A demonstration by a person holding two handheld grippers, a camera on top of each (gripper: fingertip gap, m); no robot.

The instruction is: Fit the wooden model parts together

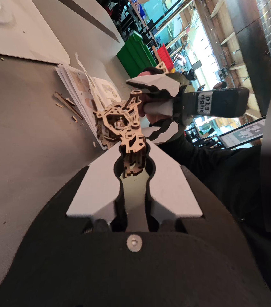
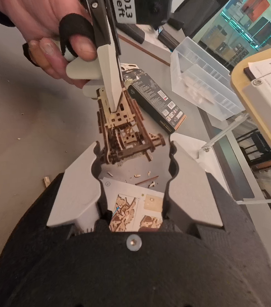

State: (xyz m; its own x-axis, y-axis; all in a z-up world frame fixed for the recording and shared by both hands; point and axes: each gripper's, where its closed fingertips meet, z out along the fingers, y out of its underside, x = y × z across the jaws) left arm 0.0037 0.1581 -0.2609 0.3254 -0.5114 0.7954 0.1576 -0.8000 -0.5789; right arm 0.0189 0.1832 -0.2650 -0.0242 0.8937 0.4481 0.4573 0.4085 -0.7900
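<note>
My left gripper (image 1: 132, 143) is shut on the wooden model (image 1: 123, 123), a pale laser-cut frame with darker parts behind it, and holds it above the table. In the right wrist view the left gripper (image 2: 104, 99) comes down from above and grips the model's (image 2: 119, 132) top end. My right gripper (image 2: 134, 146) is open wide around the model's lower end. Its left fingertip (image 2: 96, 149) is right beside the frame, and its right fingertip (image 2: 173, 142) stands clear of the axle stub. The right gripper also shows in the left wrist view (image 1: 136, 107), open.
An instruction booklet (image 2: 131, 207) lies open on the grey table (image 2: 23, 132) below the model, with wood scraps (image 2: 146, 181) beside it. A black box (image 2: 156, 103), a clear plastic organiser (image 2: 203, 86) and a clipboard stand (image 2: 264, 99) are to the right. Green bins (image 1: 134, 51) stand farther off. Left and right tips are no more than a few centimetres apart.
</note>
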